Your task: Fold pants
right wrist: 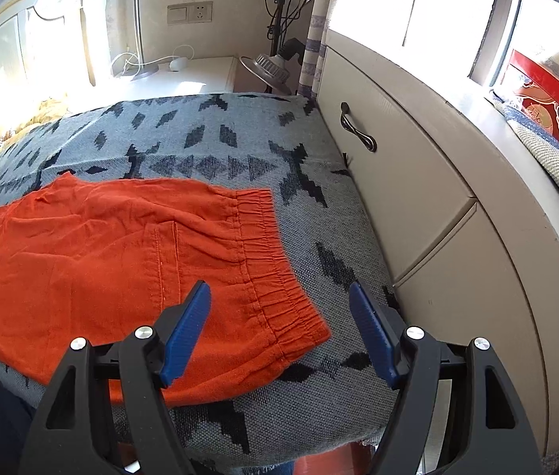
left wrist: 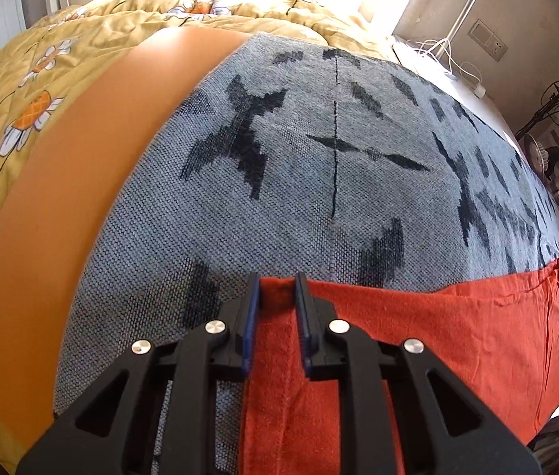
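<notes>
Orange pants (right wrist: 101, 245) lie flat on a grey patterned blanket (right wrist: 200, 134), with the elastic waistband (right wrist: 267, 261) toward the right. My right gripper (right wrist: 278, 288) hovers open just over the near corner of the waistband, blue pads wide apart and holding nothing. In the left wrist view the pants (left wrist: 457, 328) stretch off to the right across the blanket (left wrist: 279, 158). My left gripper (left wrist: 277, 279) has its fingers drawn close around the far-left end of the pants, and a ridge of orange cloth is pinched between them.
A yellow flowered quilt (left wrist: 21, 79) and a smooth orange surface (left wrist: 61, 198) lie left of the blanket. A white cabinet (right wrist: 398, 198) with a metal handle runs along the blanket's right edge. A nightstand (right wrist: 184, 75) with cables and a fan (right wrist: 267, 67) stand behind.
</notes>
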Tool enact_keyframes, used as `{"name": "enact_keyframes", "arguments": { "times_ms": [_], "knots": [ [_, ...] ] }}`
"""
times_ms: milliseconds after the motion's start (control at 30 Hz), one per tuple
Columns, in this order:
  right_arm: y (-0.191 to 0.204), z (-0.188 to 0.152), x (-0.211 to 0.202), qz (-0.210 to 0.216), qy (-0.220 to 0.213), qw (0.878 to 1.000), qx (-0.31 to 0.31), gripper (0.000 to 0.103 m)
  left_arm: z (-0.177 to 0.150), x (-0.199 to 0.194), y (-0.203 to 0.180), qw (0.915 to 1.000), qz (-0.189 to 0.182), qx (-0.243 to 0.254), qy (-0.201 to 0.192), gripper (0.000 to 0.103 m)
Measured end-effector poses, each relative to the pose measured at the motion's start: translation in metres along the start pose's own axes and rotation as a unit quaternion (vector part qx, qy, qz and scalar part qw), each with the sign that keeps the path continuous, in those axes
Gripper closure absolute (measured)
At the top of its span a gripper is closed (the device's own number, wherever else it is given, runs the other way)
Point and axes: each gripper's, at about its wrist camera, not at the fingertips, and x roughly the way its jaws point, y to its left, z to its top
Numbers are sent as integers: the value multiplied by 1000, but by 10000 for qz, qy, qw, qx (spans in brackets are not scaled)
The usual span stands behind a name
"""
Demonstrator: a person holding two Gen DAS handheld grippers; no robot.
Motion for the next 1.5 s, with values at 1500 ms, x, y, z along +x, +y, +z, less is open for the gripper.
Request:
{"name": "enact_keyframes", "arguments": {
  "times_ms": [1500],
  "knots": [
    [-7,17,39,435,-234,9983,319,40,-23,63,-419,9405,-1237,3150,295,84]
  ]
}}
